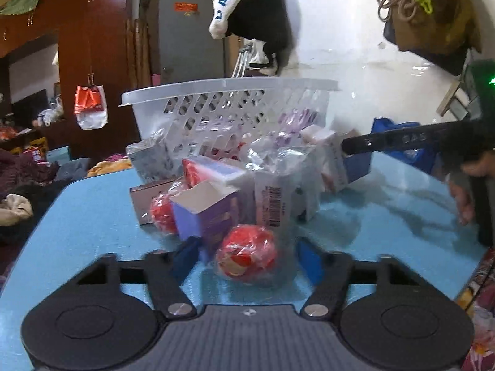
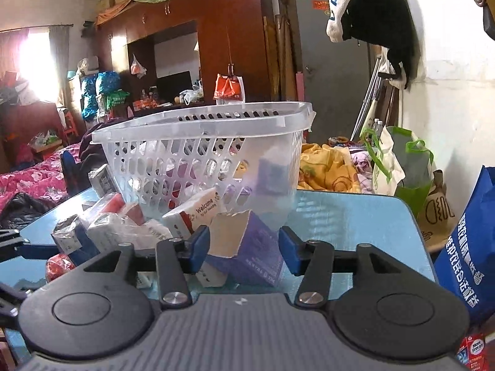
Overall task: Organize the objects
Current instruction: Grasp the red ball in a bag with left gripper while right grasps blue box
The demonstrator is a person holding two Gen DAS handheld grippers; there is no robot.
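Boxes (image 1: 216, 191) half-hide the basket (image 1: 229, 92); left fingers (image 1: 185, 256) spread around a wrapped ball (image 1: 247, 255), right fingers (image 2: 198, 247) flanking a purple box (image 2: 256, 253), grip unclear.

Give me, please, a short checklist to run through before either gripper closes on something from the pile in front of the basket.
1. Left gripper open around a target: ok; its jaws stand apart either side of the red wrapped ball.
2. Right gripper open around a target: ok; the purple box sits between its blue fingers.
3. Purple box closed: not ok; its top flap stands open.
4. Basket upright and ready: ok; it stands on the blue table behind the pile.
5. Neighbours clear of the left grasp: not ok; another purple carton crowds the ball.
6. Firm contact on either item: cannot tell.
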